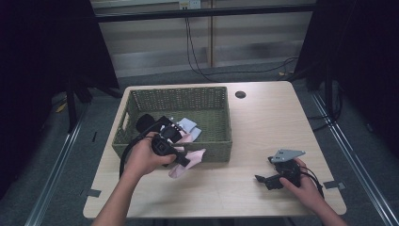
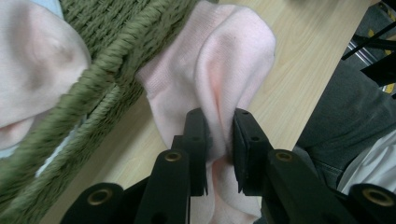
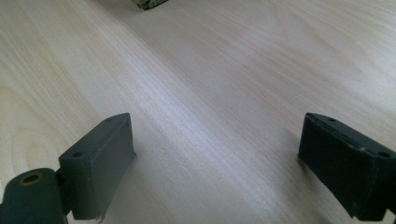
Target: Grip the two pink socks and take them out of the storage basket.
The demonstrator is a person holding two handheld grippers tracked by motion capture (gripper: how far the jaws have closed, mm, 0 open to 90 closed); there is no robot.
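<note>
A pale pink sock point(image 2: 219, 74) hangs over the front edge of the green woven basket point(image 1: 214, 141), seen from above as a pink sock point(image 1: 193, 157) draped down onto the table. My left gripper point(image 2: 219, 140) is shut on it, its jaws pinching a fold of the fabric. That left gripper point(image 1: 181, 157) sits at the basket's front wall, held by a hand. Another pink sock point(image 2: 32, 70) lies inside the basket. My right gripper point(image 1: 264, 180) rests low over the bare table at the front right, and the right gripper point(image 3: 215, 154) is open with nothing between its jaws.
The basket point(image 2: 107, 79) holds light blue and white cloth pieces point(image 1: 188, 126) and a dark item point(image 1: 143, 121). A round cable hole point(image 1: 240, 94) lies at the table's back. The wooden tabletop point(image 3: 210, 70) stretches ahead of the right gripper, with a basket corner point(image 3: 149, 3) far off.
</note>
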